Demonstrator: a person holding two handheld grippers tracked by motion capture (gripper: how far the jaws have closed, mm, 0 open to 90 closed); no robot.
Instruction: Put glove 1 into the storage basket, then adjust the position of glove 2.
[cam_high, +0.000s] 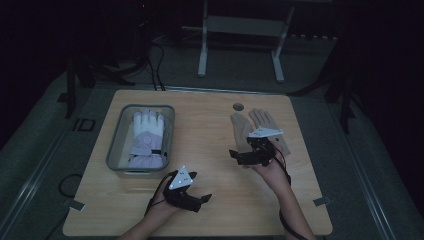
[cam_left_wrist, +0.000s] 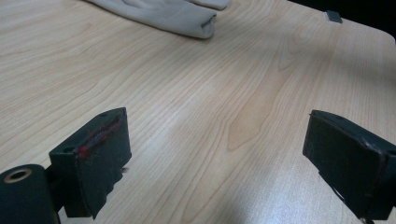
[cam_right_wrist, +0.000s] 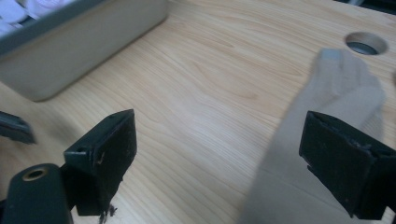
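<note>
A pair of beige gloves (cam_high: 260, 125) lies flat on the right half of the wooden table (cam_high: 210, 130). My right gripper (cam_high: 239, 156) hovers over their near cuff end, open. In the right gripper view a beige glove (cam_right_wrist: 336, 98) runs under the right jaw, with my right gripper (cam_right_wrist: 219, 135) empty. My left gripper (cam_high: 201, 189) sits low near the table's front, pointing right, and is open. In the left gripper view my left gripper (cam_left_wrist: 215, 135) has bare wood between its jaws, with the beige glove (cam_left_wrist: 173, 16) farther ahead.
A grey bin (cam_high: 116, 145) at the left holds a white and lavender glove (cam_high: 146, 135); its wall (cam_right_wrist: 70, 60) shows in the right gripper view. A round cable hole (cam_high: 238, 106) lies at the back. Small grey tabs (cam_high: 320, 201) mark the front corners.
</note>
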